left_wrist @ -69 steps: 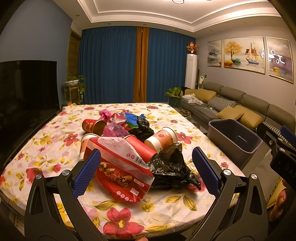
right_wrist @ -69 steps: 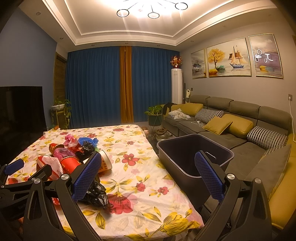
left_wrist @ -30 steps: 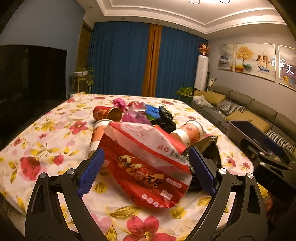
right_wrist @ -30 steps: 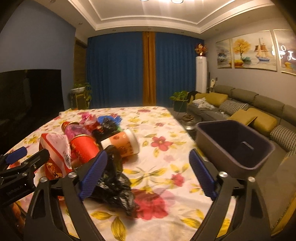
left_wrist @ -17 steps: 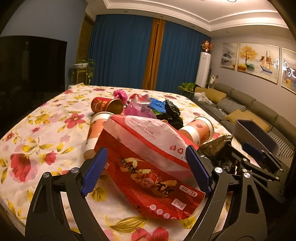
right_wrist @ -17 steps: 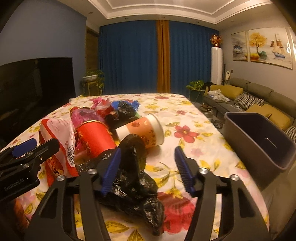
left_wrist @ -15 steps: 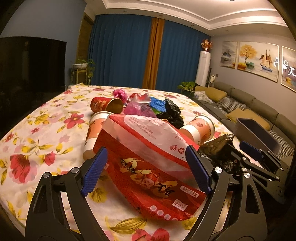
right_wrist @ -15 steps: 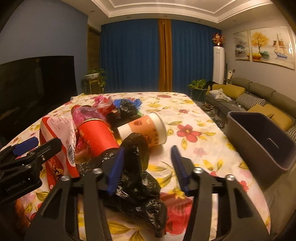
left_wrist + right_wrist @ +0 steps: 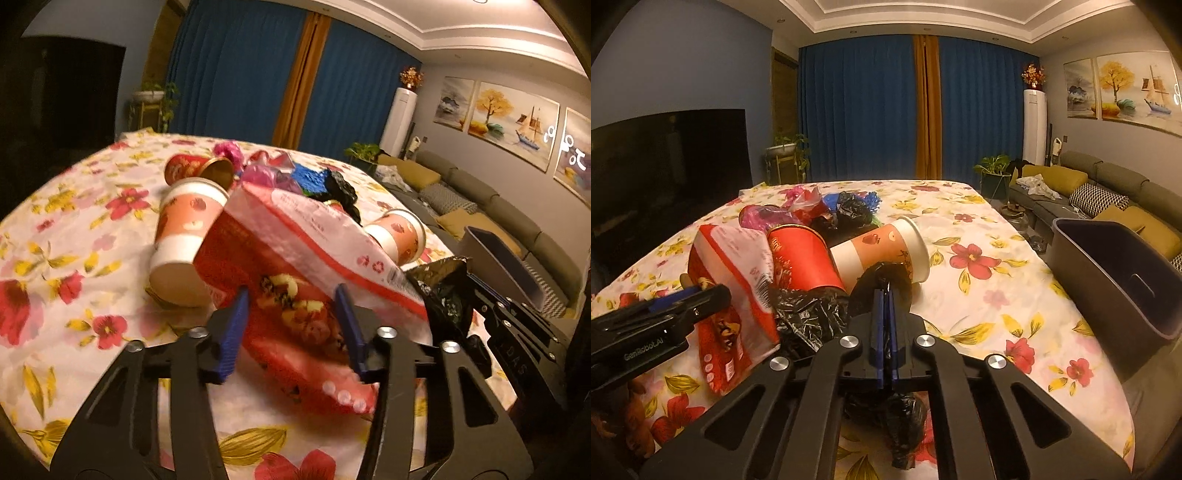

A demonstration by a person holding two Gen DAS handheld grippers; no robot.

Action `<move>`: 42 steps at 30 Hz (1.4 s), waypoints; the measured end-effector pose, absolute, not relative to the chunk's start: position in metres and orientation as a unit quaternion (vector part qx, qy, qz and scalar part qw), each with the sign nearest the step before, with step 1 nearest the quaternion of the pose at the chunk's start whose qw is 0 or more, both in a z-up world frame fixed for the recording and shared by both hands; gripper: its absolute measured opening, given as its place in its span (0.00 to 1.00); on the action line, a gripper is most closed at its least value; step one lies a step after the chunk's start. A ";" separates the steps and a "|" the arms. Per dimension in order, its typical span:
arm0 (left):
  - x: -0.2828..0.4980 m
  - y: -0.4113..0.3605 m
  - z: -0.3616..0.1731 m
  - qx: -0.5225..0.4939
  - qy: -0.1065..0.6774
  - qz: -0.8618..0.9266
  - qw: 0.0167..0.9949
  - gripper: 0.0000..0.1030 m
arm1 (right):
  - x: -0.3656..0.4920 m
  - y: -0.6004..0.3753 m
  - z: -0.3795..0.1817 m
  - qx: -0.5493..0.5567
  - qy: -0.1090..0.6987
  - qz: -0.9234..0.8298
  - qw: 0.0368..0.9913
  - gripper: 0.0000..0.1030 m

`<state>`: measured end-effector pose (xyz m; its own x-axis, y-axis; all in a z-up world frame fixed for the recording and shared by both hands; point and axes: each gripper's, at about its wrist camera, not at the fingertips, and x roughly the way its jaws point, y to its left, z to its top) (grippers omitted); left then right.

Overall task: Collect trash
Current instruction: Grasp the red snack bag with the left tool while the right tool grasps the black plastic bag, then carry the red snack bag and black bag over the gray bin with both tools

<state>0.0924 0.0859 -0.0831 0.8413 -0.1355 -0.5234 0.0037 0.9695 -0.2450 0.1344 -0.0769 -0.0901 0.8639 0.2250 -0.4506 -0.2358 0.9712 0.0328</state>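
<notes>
Snack bag (image 9: 295, 258) left of plastic bag (image 9: 812, 314), bin (image 9: 1115, 273) seemingly beside table (image 9: 979, 295)

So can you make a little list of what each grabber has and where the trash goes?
left tool: has just been closing, blue pads pressing the red and white plastic snack bag
right tool: pinched shut on the crumpled black plastic bag
still on the flowered tablecloth: pink and white paper cups, red paper cup, pink, blue and black wrappers behind them
bin: dark grey plastic tub beside the table, on the sofa side; nothing visible inside it
</notes>
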 end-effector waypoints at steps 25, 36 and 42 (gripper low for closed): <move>0.060 0.095 -0.054 -0.130 0.220 -0.041 0.966 0.00 | 0.117 -0.098 -0.070 0.013 0.200 0.109 0.974 0.01; 0.055 0.081 -0.027 -0.119 0.187 -0.055 0.974 0.00 | 0.107 -0.110 -0.040 0.017 0.167 0.106 0.980 0.01; 0.063 0.067 -0.017 -0.109 0.179 -0.072 0.975 0.00 | 0.103 -0.121 -0.025 0.020 0.150 0.094 0.984 0.01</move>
<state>0.0633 0.0665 -0.0168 0.9257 -0.1794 -0.3331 0.1014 0.9658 -0.2385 0.1032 -0.1210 -0.0248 0.9376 0.1908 -0.2907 -0.1786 0.9815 0.0682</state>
